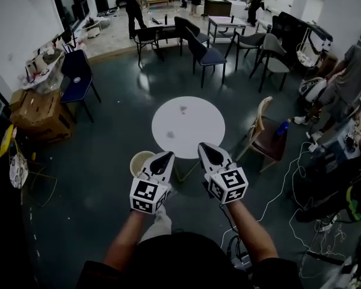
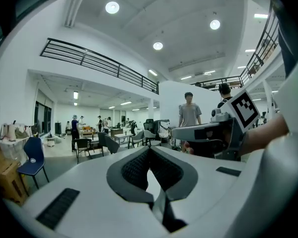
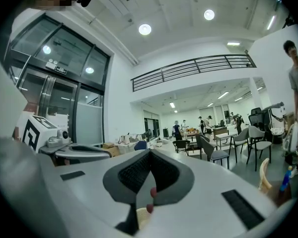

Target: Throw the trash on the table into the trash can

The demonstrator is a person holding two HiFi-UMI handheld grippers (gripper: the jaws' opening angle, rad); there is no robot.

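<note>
Two pairs of jaws are fully closed with nothing between them; my left gripper (image 1: 167, 156) and my right gripper (image 1: 203, 147) are held side by side, tips pointing away from me and about level; in the left gripper view the dark ribbed pads (image 2: 136, 170) meet along one line, and the right gripper view shows the same.

Directly beyond both tips stands the round white table (image 1: 198, 140); on its top lie what I take to be the trash: the nearer scrap (image 1: 170, 135), small and dark, ahead of my left tip, and the farther scrap (image 1: 182, 108), towards the far rim; both are too small to give a shape or a long axis.

The round cream trash can (image 1: 138, 159) stands on the floor at the table's near-left edge, just beside my left gripper; I judge the left hand nearer both the can and the nearer scrap; either jaw must open before any pick.
</note>
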